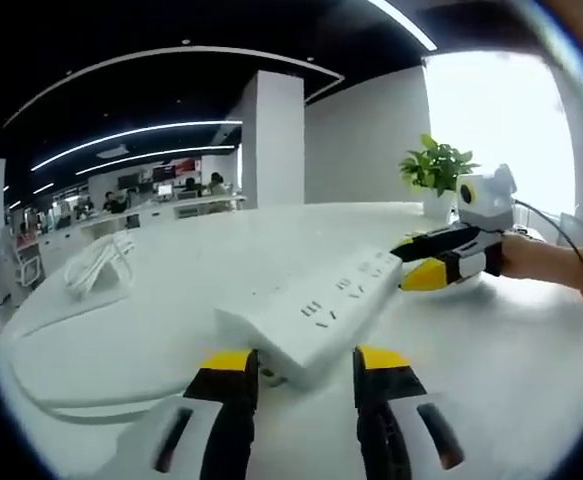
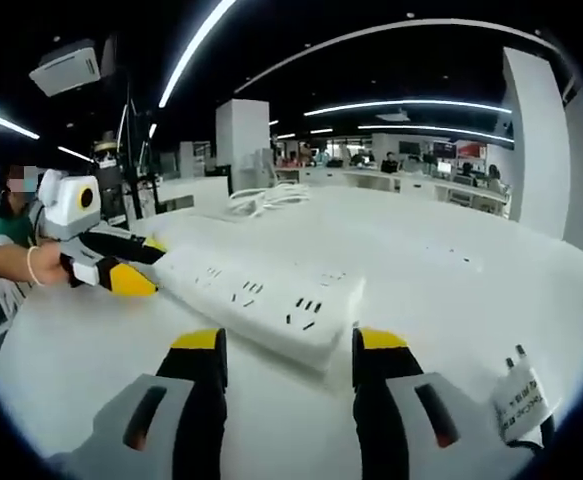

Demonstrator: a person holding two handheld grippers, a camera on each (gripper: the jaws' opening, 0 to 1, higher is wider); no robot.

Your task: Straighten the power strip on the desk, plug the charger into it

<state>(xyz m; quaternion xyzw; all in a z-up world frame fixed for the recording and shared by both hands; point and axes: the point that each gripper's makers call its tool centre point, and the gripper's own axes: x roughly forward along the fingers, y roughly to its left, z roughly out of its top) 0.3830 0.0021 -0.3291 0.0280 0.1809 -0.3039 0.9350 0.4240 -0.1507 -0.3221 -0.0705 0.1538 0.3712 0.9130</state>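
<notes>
A white power strip (image 1: 321, 300) lies slanted on the white desk (image 1: 491, 370). Its near end sits between the yellow tips of my left gripper (image 1: 305, 360), which is shut on it. The far end reaches my right gripper (image 1: 416, 262), held by a hand coming in from the right. In the right gripper view the power strip (image 2: 261, 295) ends between the wide-apart tips of my right gripper (image 2: 290, 342), which stands open around it. My left gripper (image 2: 141, 262) holds the other end. A white charger (image 2: 519, 400) lies prongs-up by the right jaw.
A coiled white cable (image 1: 96, 265) lies on the desk's far side, and the coiled cable (image 2: 266, 198) shows beyond the strip. A potted plant (image 1: 436, 170) stands at the desk's edge. A white pillar (image 1: 271, 140) and office desks with people are far behind.
</notes>
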